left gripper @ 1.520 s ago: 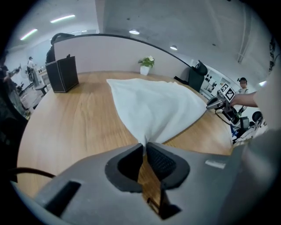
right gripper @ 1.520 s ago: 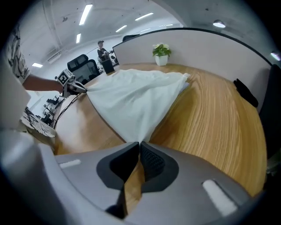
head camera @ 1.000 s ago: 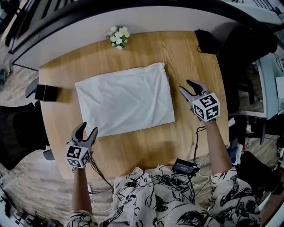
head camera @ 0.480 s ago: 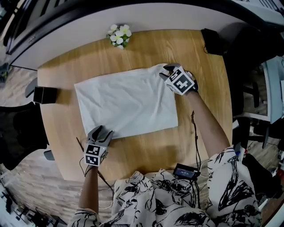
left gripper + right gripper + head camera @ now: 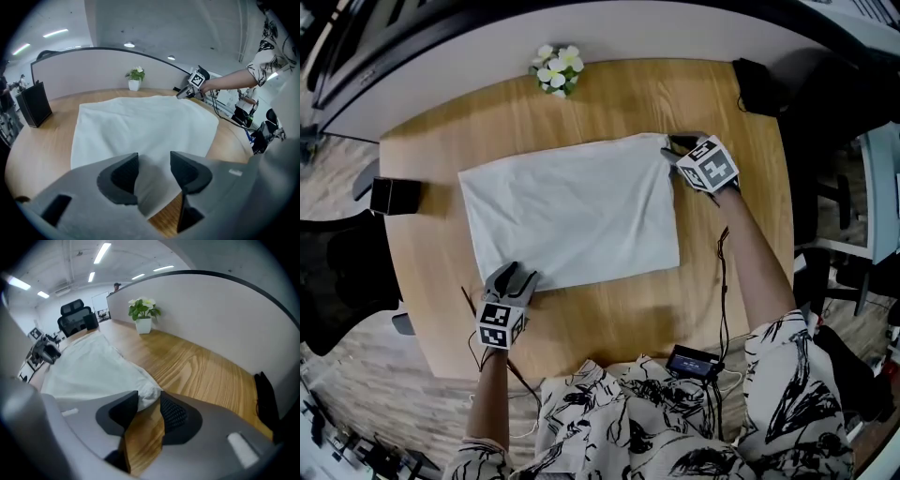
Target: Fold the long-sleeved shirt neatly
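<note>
Closest to the person, the left tongs [image 5: 154, 154] sit low at the near left corner of the white shirt [image 5: 572, 211]. Their jaws are apart and have just been closing. The shirt's edge lies between them but is not pinched. The shirt lies flat on the table [image 5: 609, 323], folded into a block with no sleeves showing. At its far right corner, the right tongs [image 5: 149, 394] are apart too and have just opened a little, with the corner at their tips. I think the step is grabbing both corners. Next, both tongs need to squeeze the cloth tight, then lift together.
</note>
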